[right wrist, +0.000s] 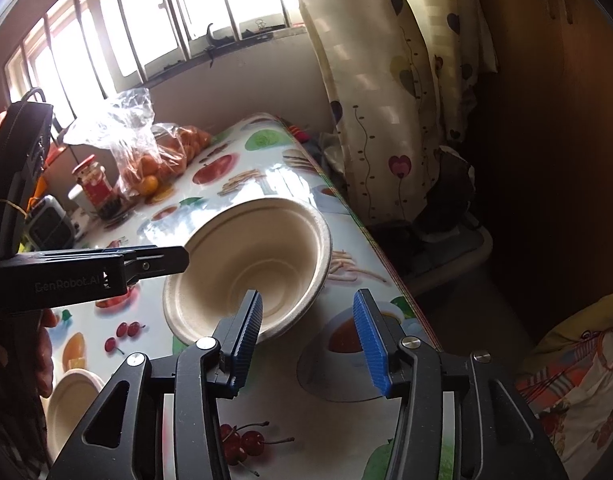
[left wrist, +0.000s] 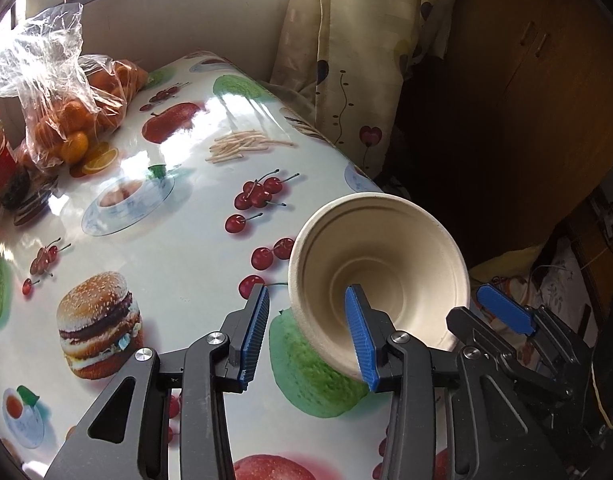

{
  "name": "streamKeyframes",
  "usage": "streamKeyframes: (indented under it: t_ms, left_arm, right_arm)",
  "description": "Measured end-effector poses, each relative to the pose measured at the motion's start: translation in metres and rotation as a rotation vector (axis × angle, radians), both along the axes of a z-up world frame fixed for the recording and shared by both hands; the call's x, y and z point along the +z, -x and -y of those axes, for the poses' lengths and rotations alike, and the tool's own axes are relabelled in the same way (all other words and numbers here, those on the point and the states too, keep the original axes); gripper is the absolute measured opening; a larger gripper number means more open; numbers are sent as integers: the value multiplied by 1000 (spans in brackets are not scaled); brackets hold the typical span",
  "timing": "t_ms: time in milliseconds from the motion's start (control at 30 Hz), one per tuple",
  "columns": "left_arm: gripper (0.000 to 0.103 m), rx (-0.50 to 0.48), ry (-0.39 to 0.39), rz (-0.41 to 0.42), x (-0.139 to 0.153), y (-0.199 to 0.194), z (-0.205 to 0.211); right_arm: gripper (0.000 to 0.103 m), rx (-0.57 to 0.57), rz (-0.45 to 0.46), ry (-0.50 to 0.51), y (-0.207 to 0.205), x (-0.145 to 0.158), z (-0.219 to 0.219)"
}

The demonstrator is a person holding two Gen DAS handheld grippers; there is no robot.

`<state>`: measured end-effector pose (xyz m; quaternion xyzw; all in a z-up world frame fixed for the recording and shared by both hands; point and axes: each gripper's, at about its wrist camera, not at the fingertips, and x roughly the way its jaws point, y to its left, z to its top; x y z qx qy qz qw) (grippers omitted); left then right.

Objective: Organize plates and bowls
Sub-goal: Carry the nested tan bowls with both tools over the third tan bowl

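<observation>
- I read the bowl (left wrist: 380, 276) at the lower right of the left wrist view, tilted with its mouth toward the cameras, near the right-hand edge of the table (left wrist: 178, 248).
- My left gripper (left wrist: 310, 336) straddles the bowl's near wall: the right-hand finger lies inside the cavity, the left-hand finger outside over the cloth. The jaws stand at a middling gap; I cannot tell whether the pads press the wall.
- In the right wrist view the same bowl (right wrist: 250, 264) sits centre frame. My right gripper (right wrist: 310, 336) has its left finger over the near rim and its right finger out over the table, jaws partly apart, nothing visibly clamped.
- The bowl lies straight ahead of both; the left is the nearer, already across the rim.
- Both grippers pitch downward, the left more steeply.
- A second bowl (right wrist: 72, 404) rests at lower left of the right view; in my judgement, the likely stacking place.
</observation>
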<state>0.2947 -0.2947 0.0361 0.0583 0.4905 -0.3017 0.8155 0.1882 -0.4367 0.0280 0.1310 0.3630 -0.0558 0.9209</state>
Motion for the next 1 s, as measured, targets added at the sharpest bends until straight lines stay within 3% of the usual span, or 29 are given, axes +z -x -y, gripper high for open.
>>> streamKeyframes:
  t_ms: [300, 533, 1000]
  left_arm:
    - [28, 0, -2, -46, -10, -7, 2]
    - [26, -5, 14, -62, -11, -8, 2]
    - [24, -5, 15, -51, -9, -5, 3]
  right_arm:
    - [34, 5, -9, -4, -5, -4, -1]
    - [28, 9, -11, -8, -6, -5, -1]
    - [27, 11, -7, -7, -6, -5, -2]
